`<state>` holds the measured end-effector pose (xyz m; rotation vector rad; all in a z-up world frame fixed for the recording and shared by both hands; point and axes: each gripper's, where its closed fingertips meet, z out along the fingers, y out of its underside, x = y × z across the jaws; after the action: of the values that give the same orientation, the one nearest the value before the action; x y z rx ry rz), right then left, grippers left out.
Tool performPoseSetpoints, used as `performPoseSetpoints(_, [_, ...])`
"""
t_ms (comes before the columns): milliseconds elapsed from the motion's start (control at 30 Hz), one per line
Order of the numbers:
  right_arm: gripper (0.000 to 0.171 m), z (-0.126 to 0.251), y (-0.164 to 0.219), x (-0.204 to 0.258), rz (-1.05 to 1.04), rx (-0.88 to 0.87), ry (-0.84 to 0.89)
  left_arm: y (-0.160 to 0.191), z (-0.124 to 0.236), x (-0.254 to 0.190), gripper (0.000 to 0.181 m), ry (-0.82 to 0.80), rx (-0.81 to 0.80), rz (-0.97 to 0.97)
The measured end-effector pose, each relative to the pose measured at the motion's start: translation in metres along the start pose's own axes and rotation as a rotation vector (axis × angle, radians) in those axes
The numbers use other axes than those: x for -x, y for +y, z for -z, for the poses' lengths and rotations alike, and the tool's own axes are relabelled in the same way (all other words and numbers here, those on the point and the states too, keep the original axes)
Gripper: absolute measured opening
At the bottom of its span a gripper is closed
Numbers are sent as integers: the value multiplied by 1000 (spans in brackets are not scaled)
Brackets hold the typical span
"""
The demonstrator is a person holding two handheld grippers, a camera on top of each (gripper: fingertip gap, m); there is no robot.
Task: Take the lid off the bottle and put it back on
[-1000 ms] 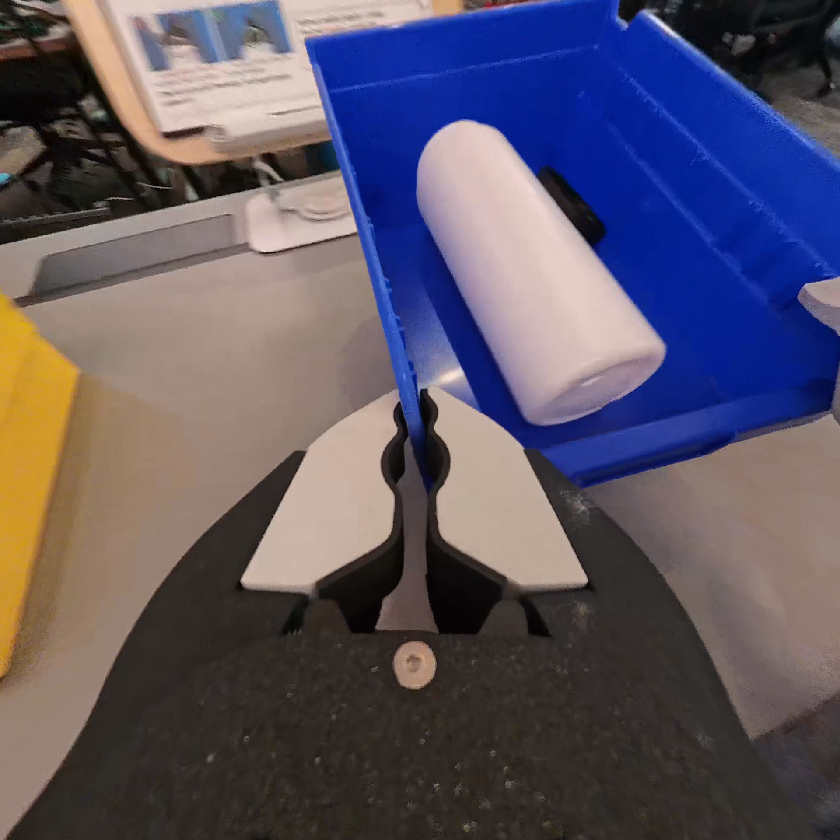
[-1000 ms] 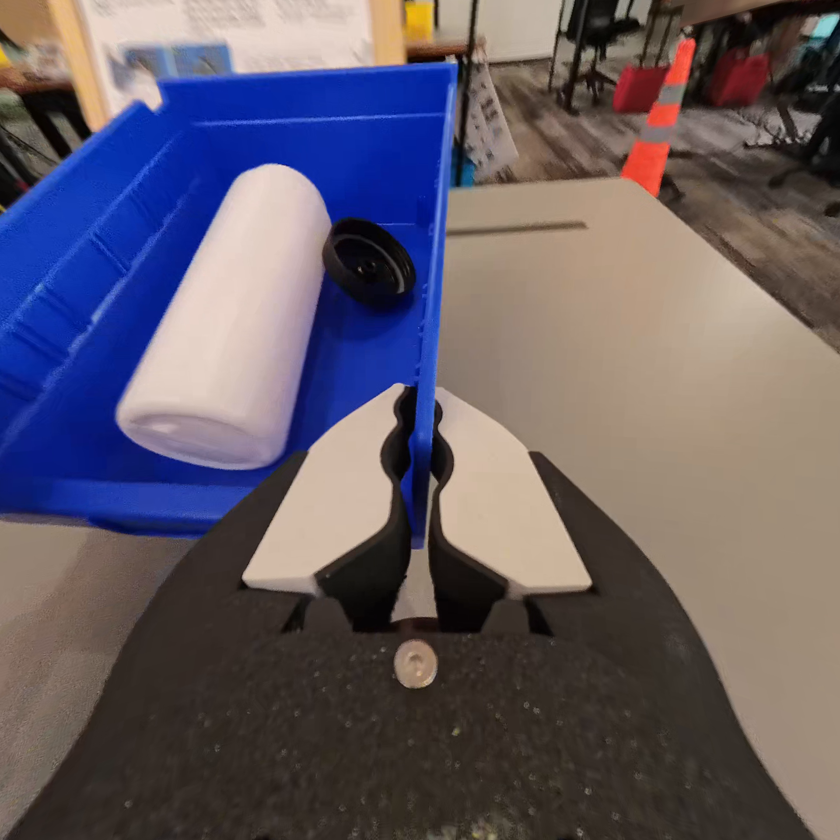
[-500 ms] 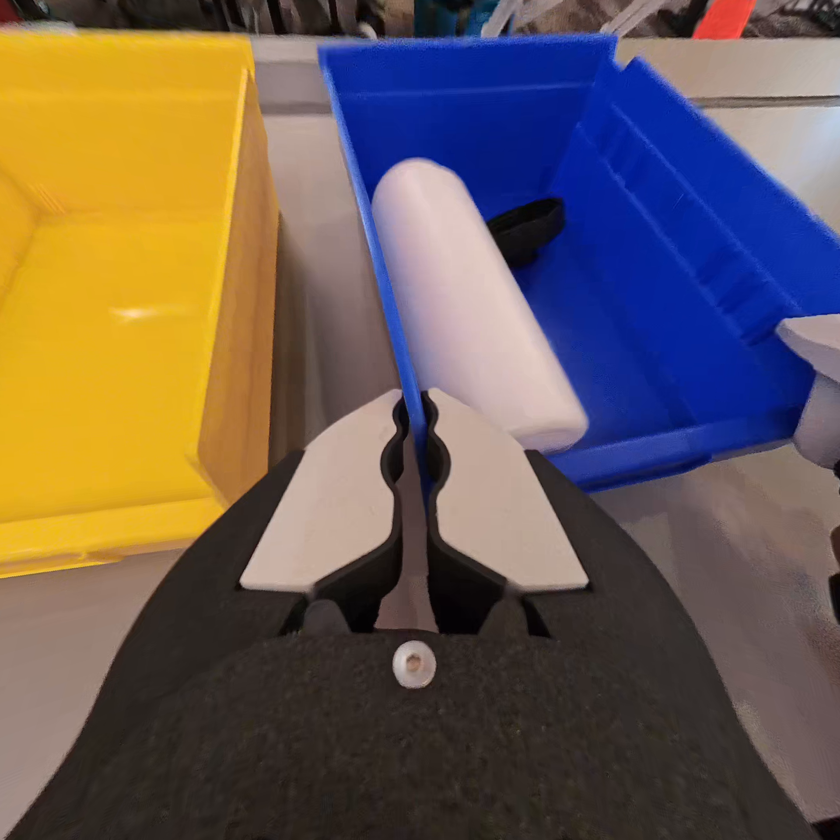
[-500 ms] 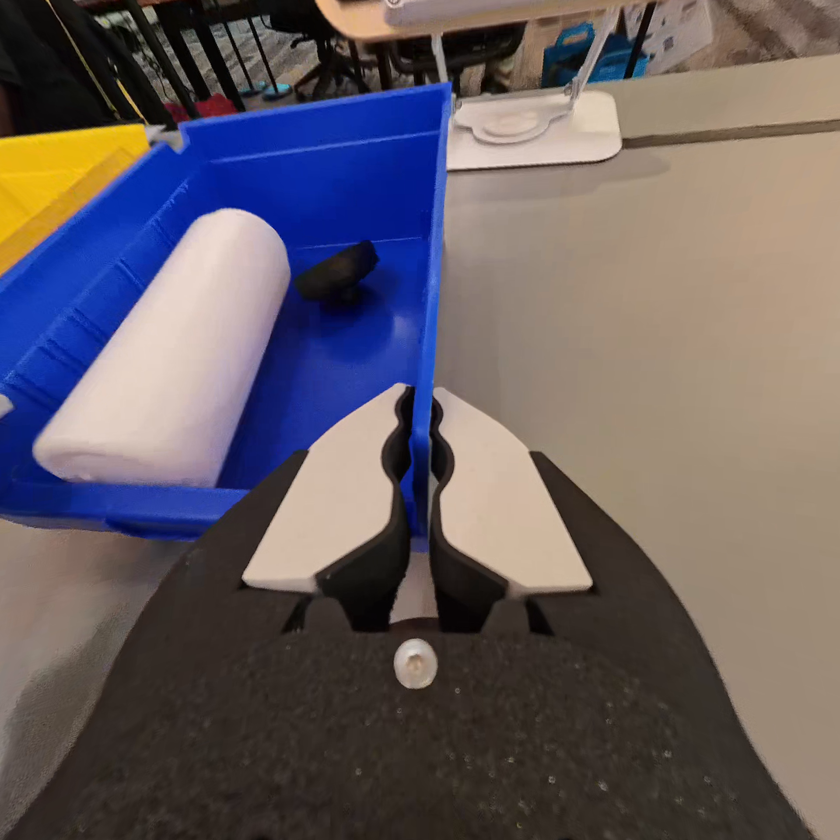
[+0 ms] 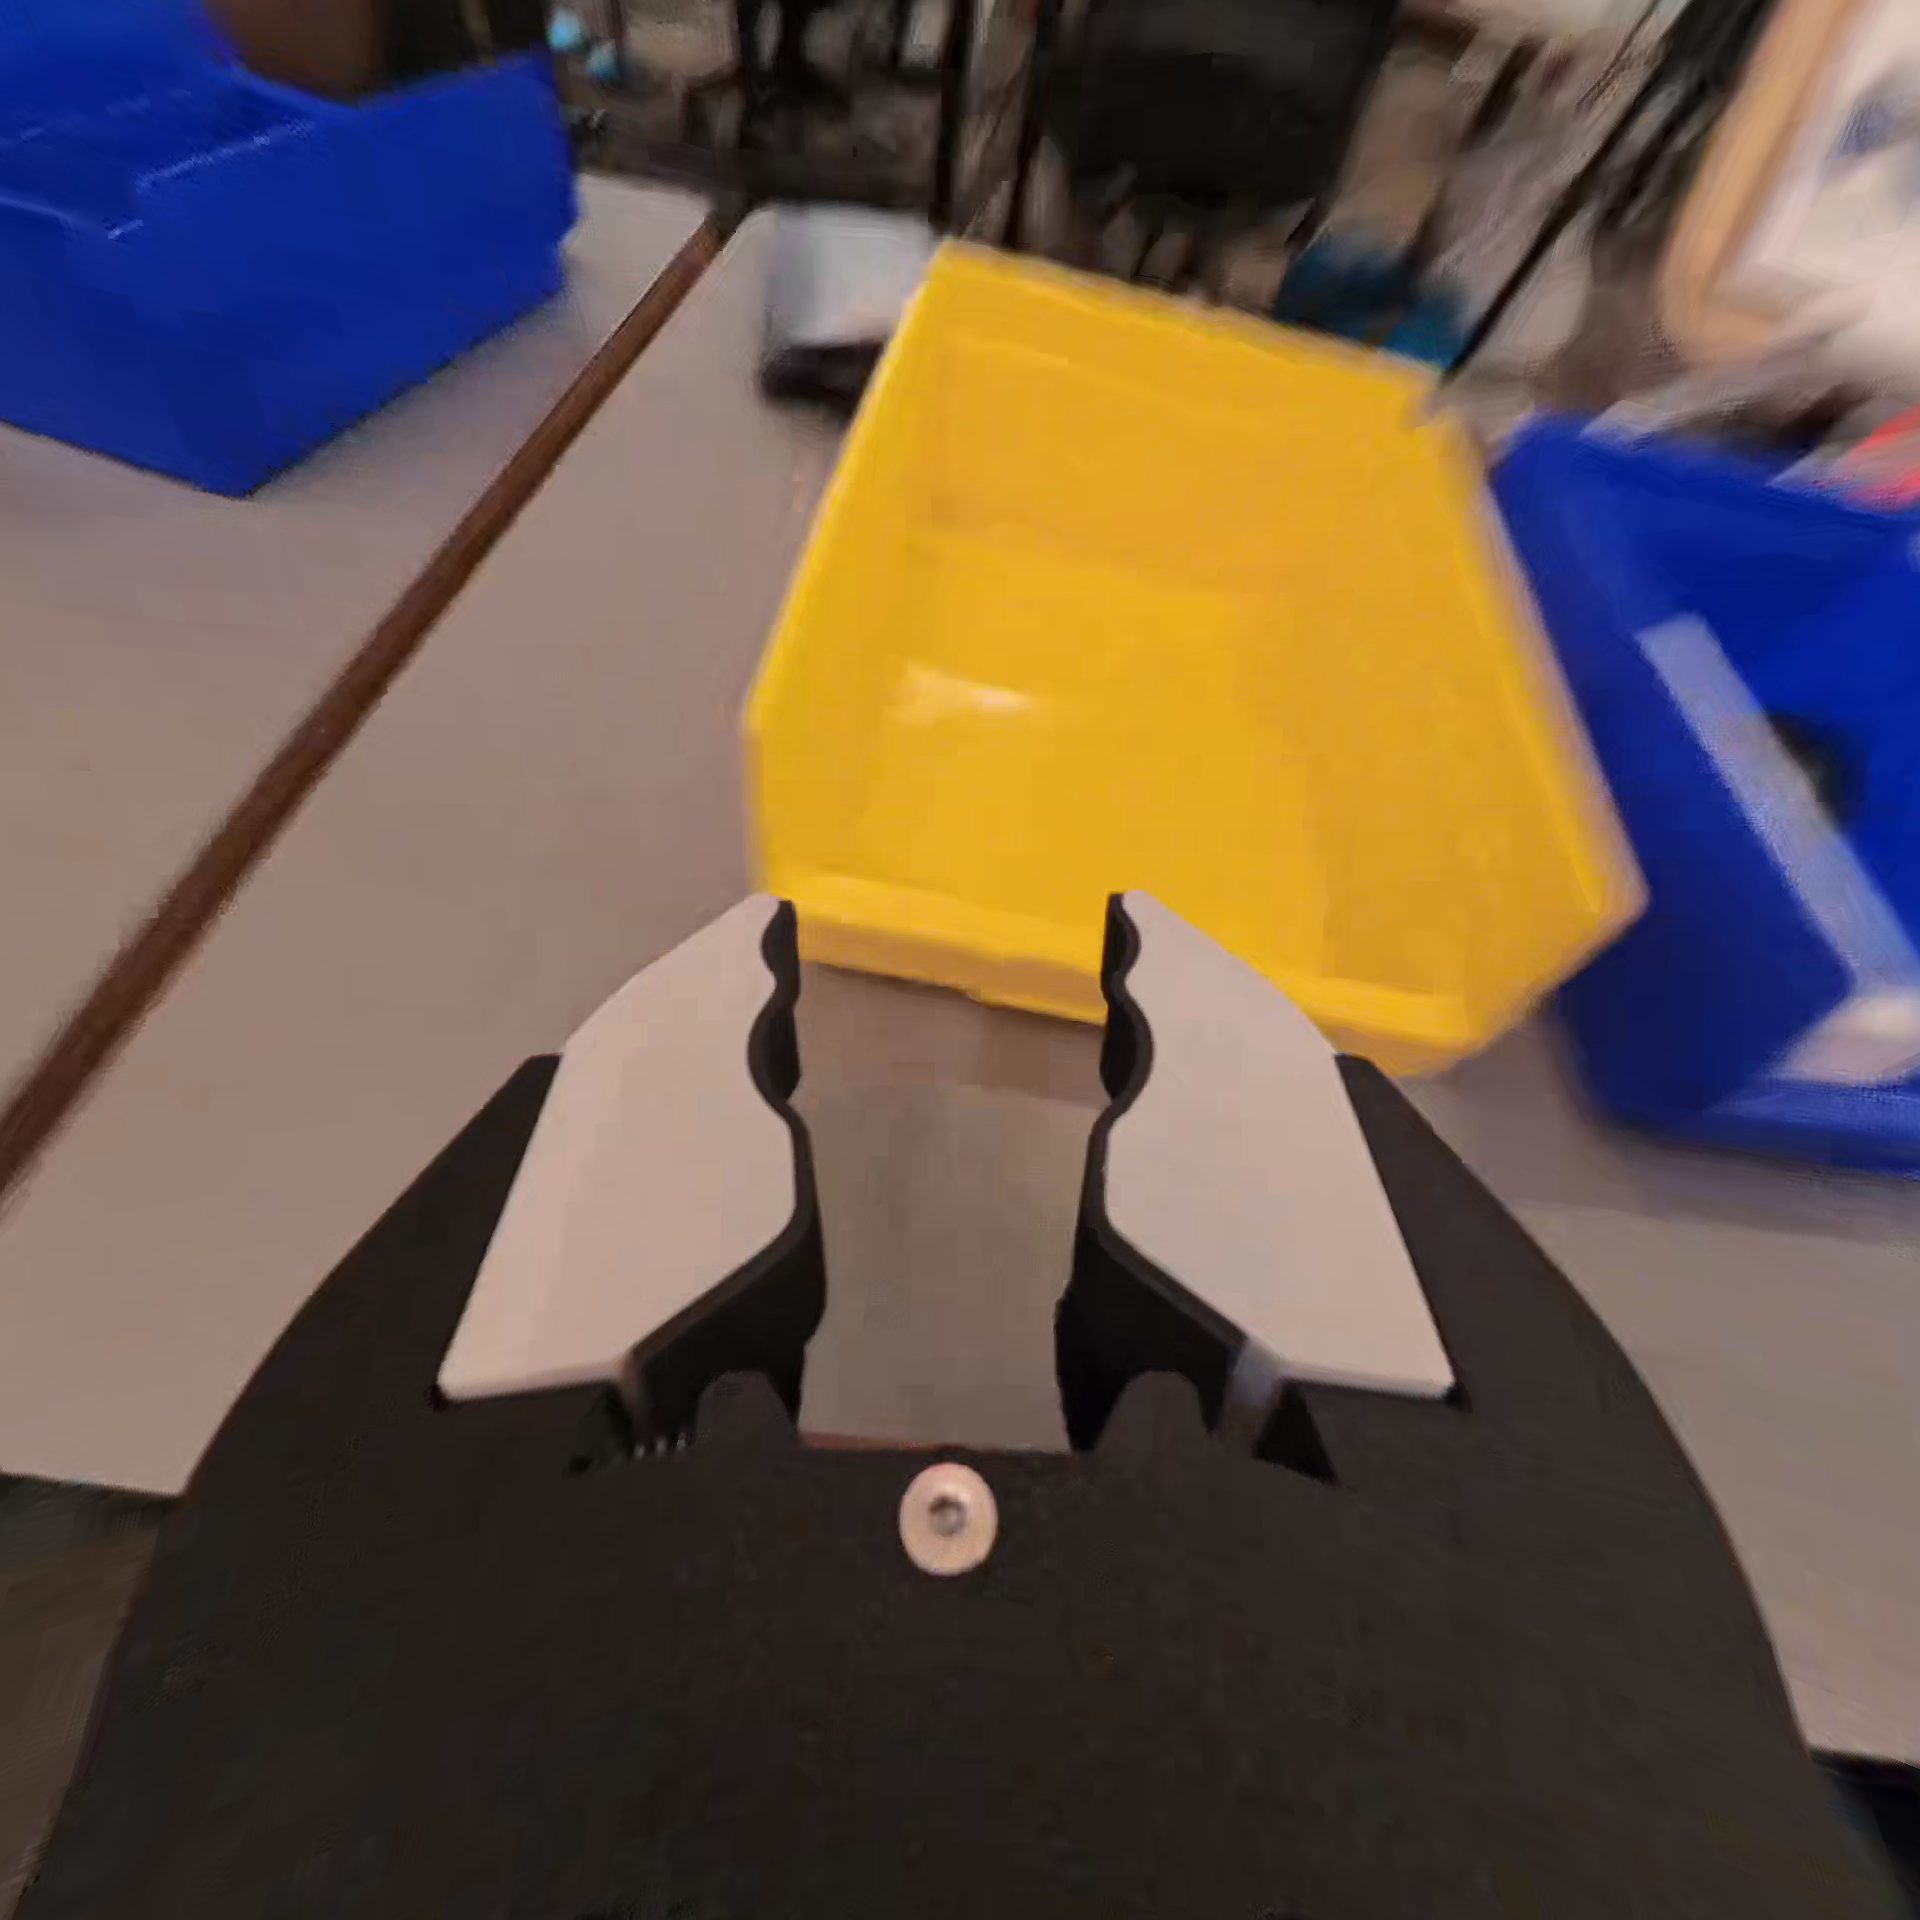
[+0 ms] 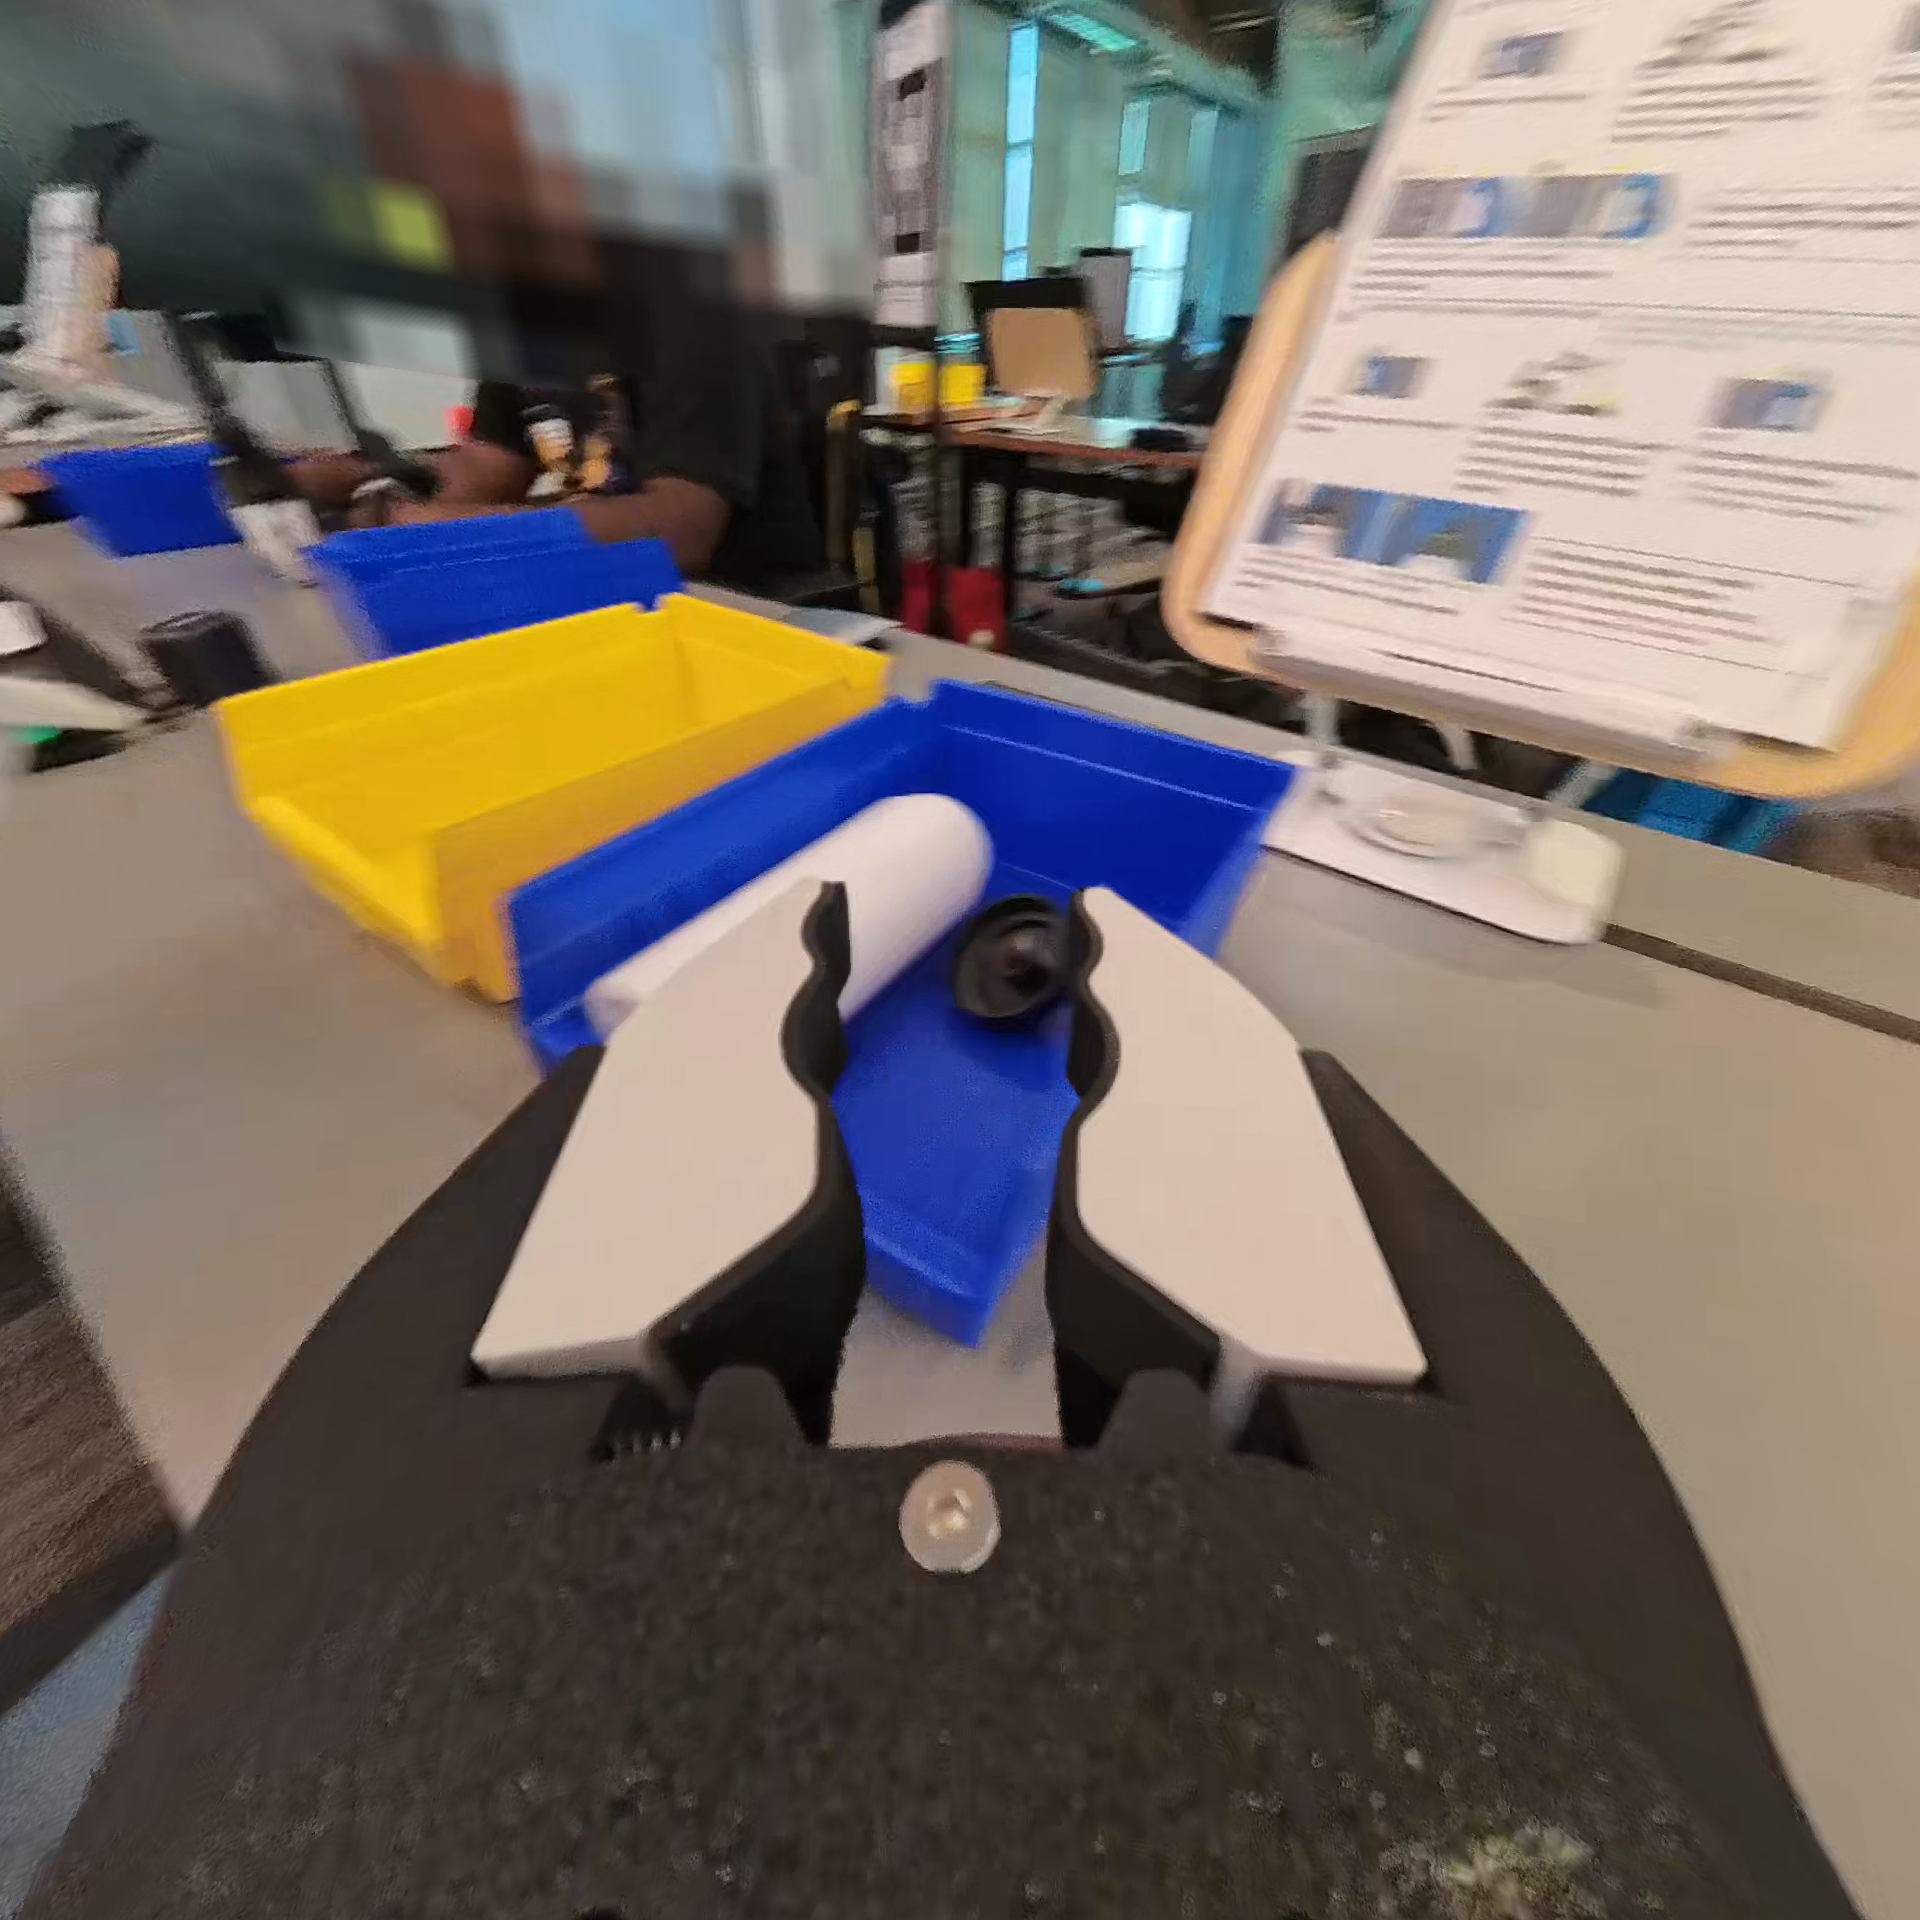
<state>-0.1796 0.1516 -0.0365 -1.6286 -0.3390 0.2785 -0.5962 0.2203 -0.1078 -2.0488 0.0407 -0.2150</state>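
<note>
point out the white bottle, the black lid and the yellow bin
white bottle [image 6: 904,899], right wrist view, on its side wall near the far end
black lid [image 6: 1013,964], right wrist view, on its open inner face
yellow bin [image 6: 457,764], right wrist view, on its long inner wall

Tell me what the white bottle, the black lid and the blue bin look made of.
White bottle: probably matte plastic, with an even, dull surface and no glare.
Black lid: likely moulded plastic, slightly glossy, its hollow inside showing; blur hides finer detail.
Blue bin: rigid moulded plastic, with thin straight walls and a smooth, faint sheen.
</note>
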Motion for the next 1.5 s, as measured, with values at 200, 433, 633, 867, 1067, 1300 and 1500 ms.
performPoseSetpoints(200, [41,-19,45,147,-120,149,-400,0,-78,35,46,-50,123,-134])
performPoseSetpoints(433, [35,-45,123,198,-12,415,-237,29,-61,23,3,-23,201,-68])
performPoseSetpoints(633, [36,-83,108,213,-36,386,-125,66,7,11,4,-113,197,-74])
performPoseSetpoints(867, [30,-98,120,226,10,413,-75,96,62,-4,5,-104,161,-59])
performPoseSetpoints(1067, [4,-86,99,218,59,396,-12,90,93,-13,5,-148,93,-105])
performPoseSetpoints(1300, [4,-56,-5,180,113,131,73,-6,131,-71,5,-159,-166,-223])
performPoseSetpoints(1500, [3,-7,-81,63,111,17,253,-81,106,-202,5,19,-275,-323])
